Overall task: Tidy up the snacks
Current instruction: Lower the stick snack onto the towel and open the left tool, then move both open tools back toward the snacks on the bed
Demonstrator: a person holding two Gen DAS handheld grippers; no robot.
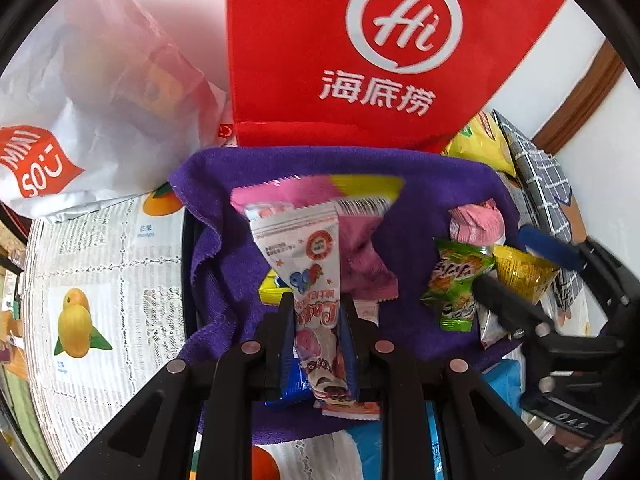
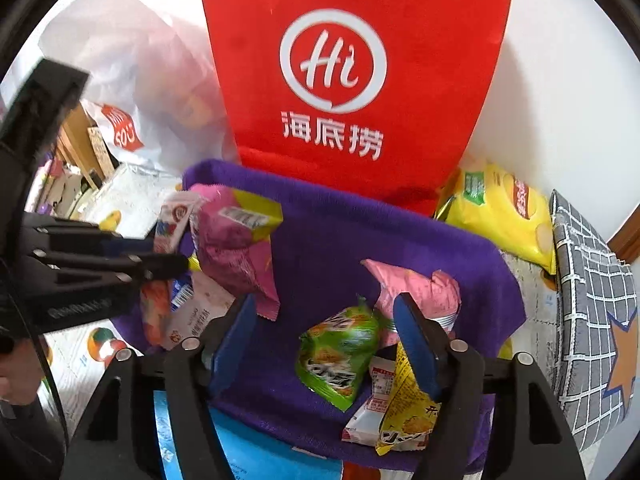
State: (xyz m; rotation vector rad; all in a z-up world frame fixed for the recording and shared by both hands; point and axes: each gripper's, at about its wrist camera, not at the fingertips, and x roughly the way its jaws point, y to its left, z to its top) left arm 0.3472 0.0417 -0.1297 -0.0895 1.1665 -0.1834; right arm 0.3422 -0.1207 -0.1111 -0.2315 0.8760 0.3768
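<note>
A purple towel (image 1: 420, 184) (image 2: 340, 240) is spread in front of me with snack packets on it. My left gripper (image 1: 317, 300) (image 2: 176, 264) is shut on a long white and pink snack packet (image 1: 304, 248) (image 2: 176, 216), held upright over the towel's left side. Behind it lies a pink packet with a yellow top (image 1: 320, 196) (image 2: 236, 240). My right gripper (image 2: 324, 304) (image 1: 524, 276) stands open over the right side. A green packet (image 2: 340, 356) (image 1: 456, 284) lies blurred between its fingers, clear of the pads. A yellow packet (image 2: 404, 408) (image 1: 520, 276) leans at its right finger.
A red "Hi" bag (image 1: 360, 40) (image 2: 340, 80) stands behind the towel, and a white Miniso bag (image 1: 80, 120) stands at its left. A yellow chips bag (image 2: 500, 208) and a grey checked cloth (image 2: 592, 300) are at the right. A small pink packet (image 2: 416, 288) lies mid-towel. The fruit-print tablecloth (image 1: 100, 260) extends left.
</note>
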